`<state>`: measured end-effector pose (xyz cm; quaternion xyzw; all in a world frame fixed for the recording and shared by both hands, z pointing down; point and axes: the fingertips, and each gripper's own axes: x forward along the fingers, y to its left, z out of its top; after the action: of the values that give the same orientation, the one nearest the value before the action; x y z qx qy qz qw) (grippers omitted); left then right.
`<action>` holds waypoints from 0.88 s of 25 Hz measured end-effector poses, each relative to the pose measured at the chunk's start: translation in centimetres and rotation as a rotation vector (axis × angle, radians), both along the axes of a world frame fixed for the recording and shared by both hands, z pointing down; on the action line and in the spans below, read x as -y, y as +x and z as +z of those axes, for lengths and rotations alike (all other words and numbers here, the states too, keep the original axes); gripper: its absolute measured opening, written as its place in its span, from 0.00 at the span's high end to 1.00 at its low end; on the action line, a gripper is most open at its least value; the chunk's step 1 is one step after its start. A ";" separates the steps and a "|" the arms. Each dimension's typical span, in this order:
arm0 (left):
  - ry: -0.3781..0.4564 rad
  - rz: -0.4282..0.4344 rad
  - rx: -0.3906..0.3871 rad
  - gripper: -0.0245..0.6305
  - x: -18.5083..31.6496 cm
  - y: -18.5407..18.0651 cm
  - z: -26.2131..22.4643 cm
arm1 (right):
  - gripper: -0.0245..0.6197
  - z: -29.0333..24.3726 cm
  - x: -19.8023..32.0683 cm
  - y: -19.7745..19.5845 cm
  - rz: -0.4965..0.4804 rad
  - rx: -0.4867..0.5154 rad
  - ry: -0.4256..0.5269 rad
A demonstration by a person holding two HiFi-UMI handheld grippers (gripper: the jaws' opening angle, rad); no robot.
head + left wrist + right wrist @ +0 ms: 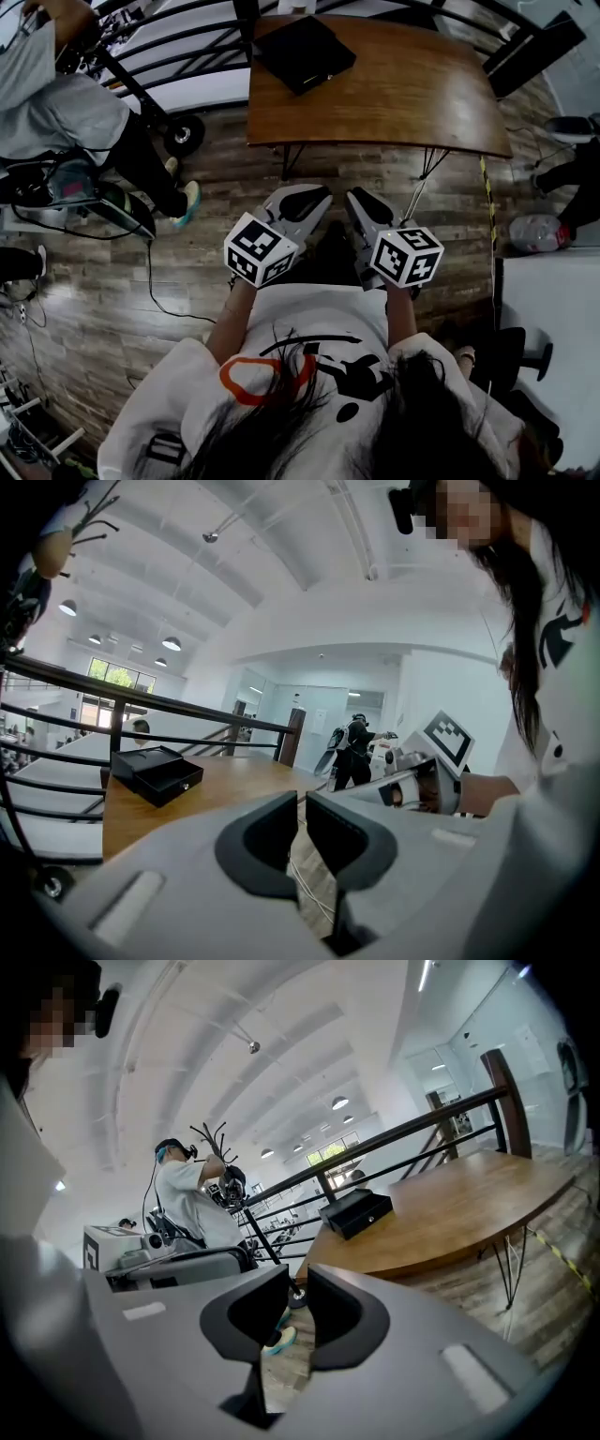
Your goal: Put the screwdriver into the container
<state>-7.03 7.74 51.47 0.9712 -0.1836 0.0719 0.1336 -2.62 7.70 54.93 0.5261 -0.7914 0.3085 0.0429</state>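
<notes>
A black box-shaped container (302, 52) lies on the far left part of a brown wooden table (403, 94). It also shows as a small black box (155, 772) in the left gripper view and as the same box (356, 1211) in the right gripper view. No screwdriver shows in any view. Both grippers are held close to the person's chest, short of the table. The left gripper (307, 198) and right gripper (359, 200) point toward the table. Each has its jaws together with only a thin slit, and nothing is held.
A black metal railing (178, 42) runs behind the table. A person in grey (56, 94) stands at the far left beside equipment, and cables (155, 281) trail over the wood floor. Yellow-black tape (487, 202) and a white surface (553, 319) lie to the right.
</notes>
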 end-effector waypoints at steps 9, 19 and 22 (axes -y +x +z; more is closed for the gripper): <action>-0.010 0.006 0.012 0.93 -1.2 -0.6 0.4 | 0.89 0.5 -1.5 -0.5 -0.006 -0.012 -0.018; -0.001 -0.011 0.019 0.93 0.5 -1.4 -0.2 | 0.89 0.6 0.7 -1.6 -0.041 -0.037 -0.022; -0.001 -0.012 0.032 0.93 1.2 -1.2 -0.5 | 0.89 0.3 1.4 -1.5 -0.047 -0.037 -0.027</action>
<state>-8.24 6.54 50.93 0.9687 -0.1917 0.0869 0.1314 -4.16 6.27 55.25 0.5126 -0.7983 0.3080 0.0718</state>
